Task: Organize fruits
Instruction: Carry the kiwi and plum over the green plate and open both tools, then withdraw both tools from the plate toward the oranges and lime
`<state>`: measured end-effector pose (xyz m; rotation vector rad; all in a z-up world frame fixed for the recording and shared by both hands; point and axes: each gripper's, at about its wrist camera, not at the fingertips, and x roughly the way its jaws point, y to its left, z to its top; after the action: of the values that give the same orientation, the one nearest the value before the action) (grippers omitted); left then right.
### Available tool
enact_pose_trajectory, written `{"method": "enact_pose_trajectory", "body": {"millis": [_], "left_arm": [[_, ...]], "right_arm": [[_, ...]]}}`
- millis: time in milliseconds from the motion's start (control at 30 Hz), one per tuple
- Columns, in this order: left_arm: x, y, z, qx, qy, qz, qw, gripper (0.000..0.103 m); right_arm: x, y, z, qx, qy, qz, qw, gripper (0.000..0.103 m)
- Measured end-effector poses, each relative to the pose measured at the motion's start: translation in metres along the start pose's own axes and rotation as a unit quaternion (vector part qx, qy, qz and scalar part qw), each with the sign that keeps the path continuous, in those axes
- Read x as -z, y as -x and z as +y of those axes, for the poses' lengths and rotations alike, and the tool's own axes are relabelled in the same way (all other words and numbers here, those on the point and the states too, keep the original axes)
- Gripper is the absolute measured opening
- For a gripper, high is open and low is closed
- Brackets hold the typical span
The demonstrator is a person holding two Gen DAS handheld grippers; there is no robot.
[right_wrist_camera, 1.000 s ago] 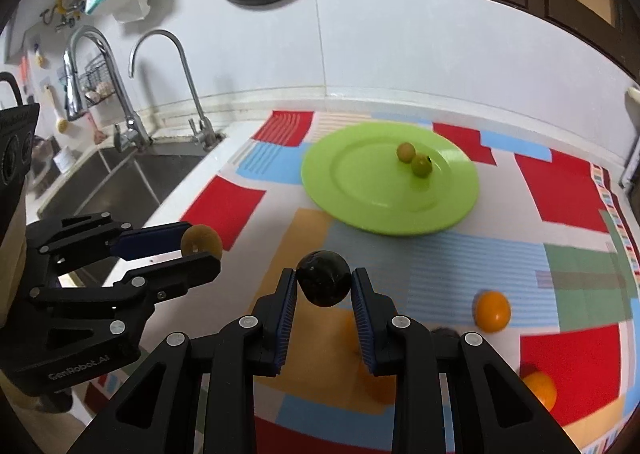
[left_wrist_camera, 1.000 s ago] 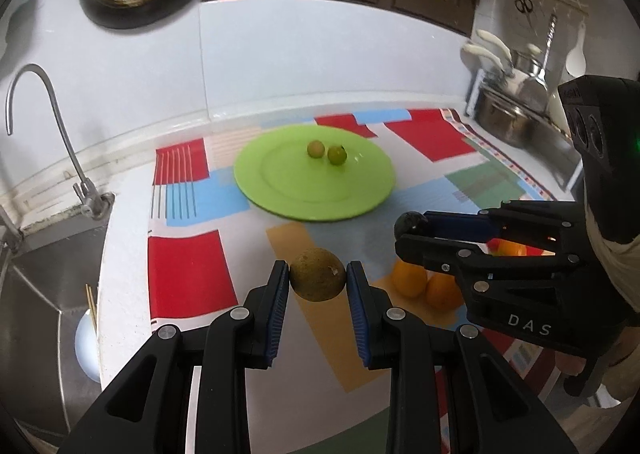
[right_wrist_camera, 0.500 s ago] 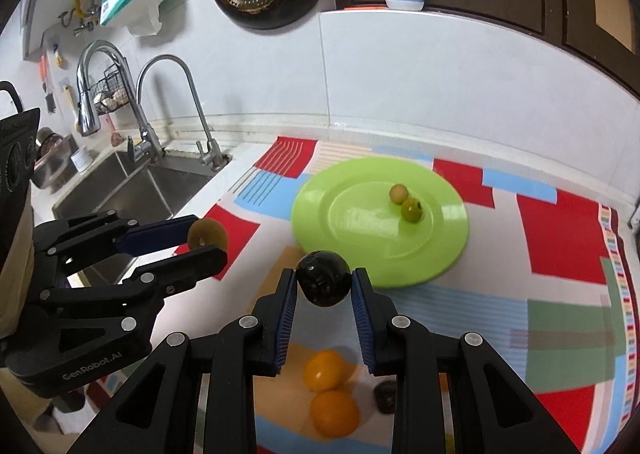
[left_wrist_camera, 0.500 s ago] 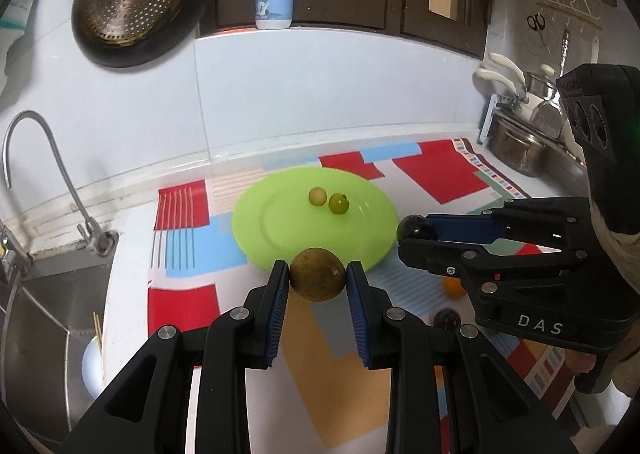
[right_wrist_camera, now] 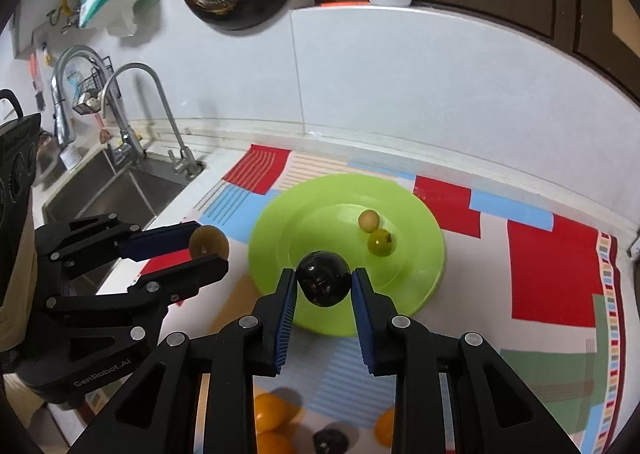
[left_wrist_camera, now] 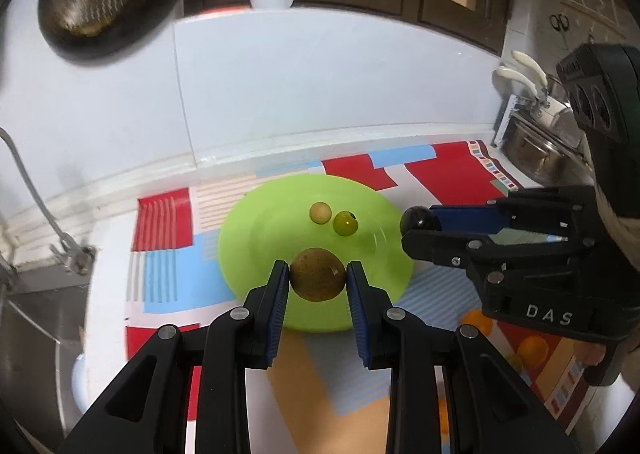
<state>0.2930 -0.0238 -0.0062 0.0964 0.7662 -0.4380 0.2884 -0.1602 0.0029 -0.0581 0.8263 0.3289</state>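
Note:
My left gripper [left_wrist_camera: 317, 280] is shut on a brown round fruit [left_wrist_camera: 317, 279] and holds it in the air over the near edge of the green plate [left_wrist_camera: 256, 221]. My right gripper [right_wrist_camera: 323, 285] is shut on a dark, nearly black fruit [right_wrist_camera: 323, 284], also above the plate's [right_wrist_camera: 416, 278] near rim. Two small fruits lie on the plate: a pale yellow one [right_wrist_camera: 368, 220] and a green one [right_wrist_camera: 379, 242]. Each gripper shows in the other's view: the right one [left_wrist_camera: 418, 218] and the left one [right_wrist_camera: 208, 244].
Several oranges [right_wrist_camera: 270, 412] and a dark fruit [right_wrist_camera: 330, 440] lie on the colourful mat [right_wrist_camera: 552, 266] below the grippers. A sink [right_wrist_camera: 108, 193] with taps is at the left. A pot and utensil rack [left_wrist_camera: 536, 137] stand at the right. Pans hang on the wall.
Both grippers, each holding its fruit, have risen from the mat and moved forward to the plate's near edge. The oranges have dropped to the bottom of the views.

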Motion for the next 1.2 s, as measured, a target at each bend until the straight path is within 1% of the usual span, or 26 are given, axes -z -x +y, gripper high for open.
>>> {"method": "enact_pose_trajectory", "body": {"millis": [133, 300, 533, 800, 867, 900, 1033, 1200], "left_arm": [[-0.009, -0.025, 0.007, 0.005, 0.016, 0.028, 0.9995, 0.03], [-0.014, -0.053, 0.012, -0.005, 0.017, 0.054, 0.9984, 0.03], [-0.009, -0.085, 0.017, -0.011, 0.024, 0.09, 0.9956, 0.03], [-0.009, -0.095, 0.014, -0.018, 0.021, 0.098, 0.9948, 0.03], [-0.009, -0.094, 0.014, -0.023, 0.019, 0.097, 0.9949, 0.037], [-0.009, -0.093, 0.014, -0.026, 0.019, 0.095, 0.9949, 0.037], [-0.008, -0.083, 0.012, -0.031, 0.018, 0.088, 0.9955, 0.038], [-0.007, -0.058, 0.003, -0.034, 0.008, 0.064, 0.9973, 0.043]], "right_arm": [[-0.006, -0.022, -0.013, 0.0, -0.01, 0.027, 1.0, 0.029], [-0.007, -0.051, -0.029, -0.005, -0.022, 0.062, 0.998, 0.029], [-0.007, -0.078, -0.041, -0.001, -0.029, 0.087, 0.996, 0.029], [-0.004, -0.09, -0.046, -0.005, -0.036, 0.097, 0.995, 0.029], [-0.004, -0.09, -0.046, 0.0, -0.036, 0.096, 0.995, 0.029], [-0.004, -0.089, -0.047, 0.003, -0.036, 0.097, 0.995, 0.03], [-0.003, -0.082, -0.05, 0.011, -0.039, 0.092, 0.995, 0.031], [-0.001, -0.061, -0.05, 0.017, -0.044, 0.069, 0.996, 0.031]]}}
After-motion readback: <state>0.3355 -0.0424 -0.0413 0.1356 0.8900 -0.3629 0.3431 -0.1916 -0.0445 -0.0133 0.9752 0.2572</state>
